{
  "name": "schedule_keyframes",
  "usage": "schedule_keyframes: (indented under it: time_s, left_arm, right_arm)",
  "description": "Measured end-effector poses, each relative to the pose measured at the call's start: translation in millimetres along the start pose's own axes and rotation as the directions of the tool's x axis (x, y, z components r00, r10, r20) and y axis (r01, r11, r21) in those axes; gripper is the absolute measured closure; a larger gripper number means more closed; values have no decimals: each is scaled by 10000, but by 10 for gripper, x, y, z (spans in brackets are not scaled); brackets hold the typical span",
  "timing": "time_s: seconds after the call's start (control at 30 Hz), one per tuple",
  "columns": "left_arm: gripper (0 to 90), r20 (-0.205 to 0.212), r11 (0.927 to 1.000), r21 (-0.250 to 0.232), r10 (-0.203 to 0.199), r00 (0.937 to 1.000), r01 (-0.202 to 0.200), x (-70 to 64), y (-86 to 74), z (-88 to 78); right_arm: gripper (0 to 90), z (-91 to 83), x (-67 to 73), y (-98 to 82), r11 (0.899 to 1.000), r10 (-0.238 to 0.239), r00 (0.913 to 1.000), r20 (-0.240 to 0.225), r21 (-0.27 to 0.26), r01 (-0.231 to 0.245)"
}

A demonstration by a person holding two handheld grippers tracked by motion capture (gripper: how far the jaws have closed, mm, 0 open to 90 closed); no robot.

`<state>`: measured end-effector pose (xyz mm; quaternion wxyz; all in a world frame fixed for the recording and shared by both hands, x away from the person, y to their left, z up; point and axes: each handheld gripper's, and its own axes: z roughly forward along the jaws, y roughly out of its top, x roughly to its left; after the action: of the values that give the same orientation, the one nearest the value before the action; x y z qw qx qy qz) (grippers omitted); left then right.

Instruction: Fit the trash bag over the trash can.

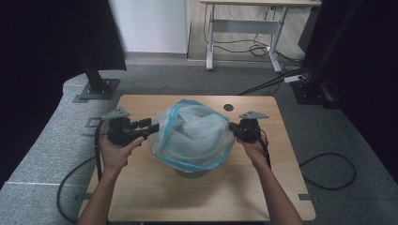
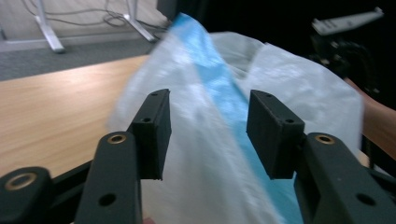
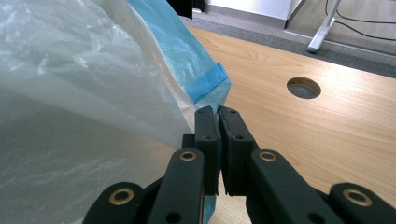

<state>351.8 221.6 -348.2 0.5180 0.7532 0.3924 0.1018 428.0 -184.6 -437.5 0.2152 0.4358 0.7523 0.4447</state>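
Black pads of the right gripper (image 3: 218, 122) are pressing flat together on the blue-taped edge of the translucent plastic bag (image 1: 195, 133), pinching it where the blue rim (image 3: 205, 79) folds to a corner; this grip is anchoring the bag's 3 o'clock side, probably so the mouth keeps its tension while the other side is being worked. Pads of the left gripper (image 2: 208, 133) are standing apart, released, with the bag's film and its blue stripe passing between them but neither pad pressing on it; judging from that gap, the left side is either being let go or lined up for a fresh bite. In the high view the left gripper (image 1: 149, 129) is sitting just beside the bag at its 9 o'clock edge and the right gripper (image 1: 233, 127) is touching it at 3 o'clock, each held by a hand coming up from 6 o'clock. The bag is sitting at the middle of the wooden table (image 1: 141, 192), draped over a round container (image 1: 192, 172) whose pale base is peeking out at the bag's 6 o'clock; what the container is exactly I cannot tell. The opposed hold looks meant for spreading the bag over it. A cable hole (image 1: 228, 107) is lying at 1 o'clock of the bag, well apart.
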Motion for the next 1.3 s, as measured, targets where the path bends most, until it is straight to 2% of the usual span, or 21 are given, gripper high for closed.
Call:
schedule_keyframes:
  time_s: [0.1, 0.23, 0.4, 0.53, 0.6, 0.67, 0.83, 0.93, 1.03, 1.1, 1.3]
  left_arm:
    - [448, 202, 9994, 349, 57, 9998, -64, -66, -24, 55]
    - [418, 344, 9987, 511, 25, 9994, -43, -121, -47, 102]
    - [387, 163, 9950, 910, 389, 9991, -402, -215, -39, 142]
    - [375, -200, 9902, 1210, 723, 9972, -694, -271, -75, 182]
    - [408, -338, 9890, 1292, 771, 9965, -722, -274, -99, 193]
    - [499, -367, 9880, 1377, 759, 9964, -702, -263, -121, 198]
    - [680, -511, 9918, 1204, 490, 9975, -425, -185, -148, 166]
    - [749, -527, 9929, 1112, 478, 9975, -417, -155, -168, 147]
    - [864, -587, 9944, 980, 463, 9972, -404, -128, -197, 128]
    - [896, -608, 9953, 903, 418, 9973, -362, -106, -215, 119]
    - [898, -563, 9959, 854, 362, 9978, -313, -75, -256, 97]
  right_arm:
    - [852, -2, -3, -1, 10000, 16, 10000, 24, 9, -16]
    - [852, -16, -8, -1, 10000, 31, 10000, 34, 16, -31]
    - [849, -32, -26, -1, 10000, 32, 10000, 78, 35, -33]
    - [846, -33, -30, -2, 10000, 48, 9999, 100, 36, -48]
    - [846, -32, -26, -2, 10000, 41, 9999, 98, 45, -42]
    - [846, -28, -17, -1, 10000, 16, 10000, 96, 25, -16]
    - [846, -31, -18, -1, 10000, -15, 9999, 145, 31, 15]
    - [846, -39, -28, -1, 10000, 25, 9999, 167, 5, -25]
    - [848, -43, -36, 0, 10000, 32, 9998, 192, 3, -32]
    - [848, -43, -36, -1, 10000, 27, 9998, 206, 9, -27]
    - [850, -38, -29, -4, 10000, -49, 9996, 262, 38, 48]
